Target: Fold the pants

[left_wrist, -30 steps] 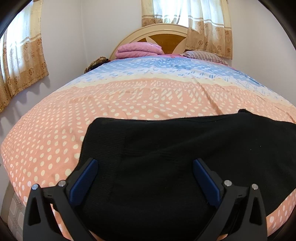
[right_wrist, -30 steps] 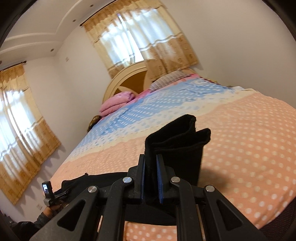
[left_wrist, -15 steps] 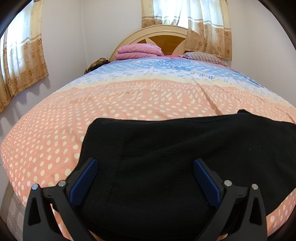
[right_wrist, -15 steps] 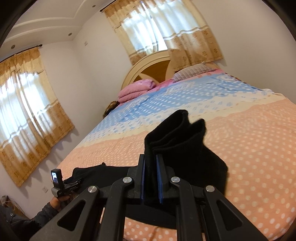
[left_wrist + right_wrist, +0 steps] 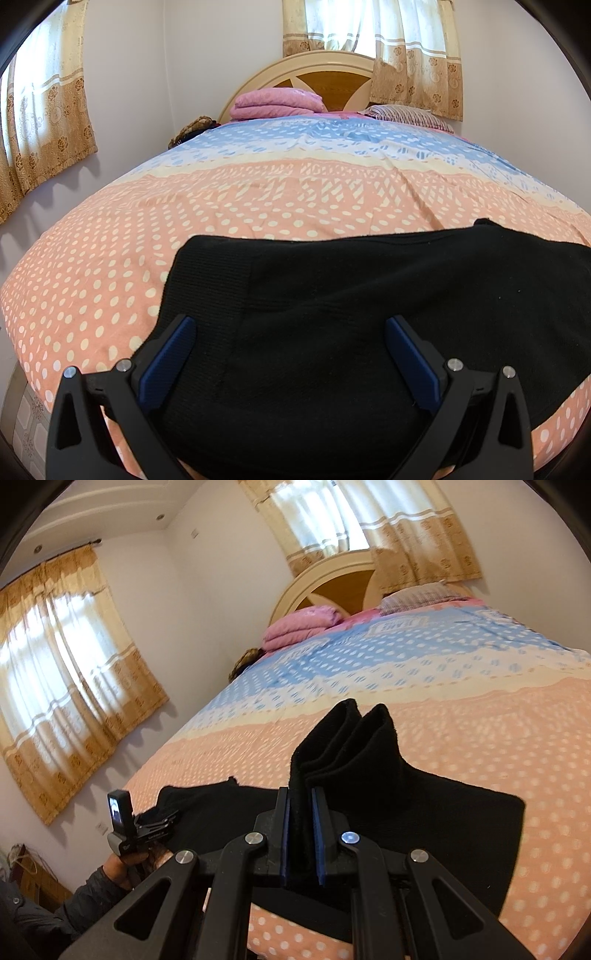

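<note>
Right gripper [image 5: 301, 830] clamped on pants [image 5: 424, 812] cuffs; left gripper [image 5: 291, 354] spread wide over waistband. Carry cuffs across level, align edges.

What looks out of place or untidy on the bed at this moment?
Nothing is spilled or damaged. Only the black pants look uneven: the right hand-held gripper pinches one end up in bunched layers, while the rest lies flat on the dotted bedspread.

Left gripper [image 5: 288, 354] jaws spread wide, held low; right gripper [image 5: 301, 834] clamped, raised, tilted
</note>
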The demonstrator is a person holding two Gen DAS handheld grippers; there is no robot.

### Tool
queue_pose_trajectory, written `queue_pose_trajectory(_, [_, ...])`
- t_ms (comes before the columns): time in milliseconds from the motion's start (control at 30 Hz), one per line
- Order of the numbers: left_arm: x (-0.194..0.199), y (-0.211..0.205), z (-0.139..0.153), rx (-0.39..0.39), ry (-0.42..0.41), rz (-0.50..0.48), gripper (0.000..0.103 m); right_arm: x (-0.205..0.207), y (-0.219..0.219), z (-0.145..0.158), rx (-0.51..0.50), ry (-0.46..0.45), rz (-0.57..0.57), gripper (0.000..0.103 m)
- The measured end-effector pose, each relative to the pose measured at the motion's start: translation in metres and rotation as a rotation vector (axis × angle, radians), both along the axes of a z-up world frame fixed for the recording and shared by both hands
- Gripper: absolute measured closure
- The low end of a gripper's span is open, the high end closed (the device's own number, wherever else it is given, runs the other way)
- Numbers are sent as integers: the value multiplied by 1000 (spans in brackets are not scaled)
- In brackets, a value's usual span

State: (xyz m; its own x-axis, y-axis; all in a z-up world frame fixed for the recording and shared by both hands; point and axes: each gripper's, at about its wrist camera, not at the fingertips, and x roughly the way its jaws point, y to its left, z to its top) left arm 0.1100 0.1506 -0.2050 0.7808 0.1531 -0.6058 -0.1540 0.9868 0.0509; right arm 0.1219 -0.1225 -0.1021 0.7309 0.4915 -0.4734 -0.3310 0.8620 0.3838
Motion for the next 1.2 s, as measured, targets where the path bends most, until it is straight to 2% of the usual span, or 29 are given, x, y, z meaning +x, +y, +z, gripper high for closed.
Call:
queue_pose_trajectory(400, [-4, -8, 6, 6, -17, -3, 0, 26, 56, -47, -78, 100, 83, 92])
queue_pose_trajectory(500, [-8, -22, 19, -35, -45, -56, 0, 31, 66, -61, -119, 121, 98, 92])
queue_pose_trajectory(633, [-9, -63, 36, -36, -69, -191, 0, 40, 76, -80, -165, 152, 115, 90])
queue_pose_trajectory(700, [-7, -87, 39, -69, -51, -291, 0, 41, 79, -86, -189, 164, 126, 89])
queue_pose_trajectory(733, [-5, -99, 39, -89, -38, -338, 0, 39, 78, -85, -190, 163, 141, 82])
queue_pose_trajectory(767, [-2, -114, 40, -103, -23, -380, 0, 36, 78, -83, -190, 165, 156, 67])
queue_pose_trajectory(833, [4, -140, 43, -119, -4, -454, 0, 25, 73, -77, -193, 161, 182, 54])
queue_pose_trajectory(900, [7, -159, 46, -129, 8, -510, 0, 10, 61, -69, -201, 137, 189, 53])
queue_pose_trajectory(1000, [16, -191, 50, -145, 28, -601, 0, -8, 31, -64, -215, 123, 140, 53])
queue_pose_trajectory(1133, [29, -230, 48, -148, 72, -677, 0, -22, -27, -68, -133, 129, 9, 53])
queue_pose_trajectory(1200, [37, -246, 44, -154, 100, -699, 7, -26, -49, -70, -81, 120, -47, 53])
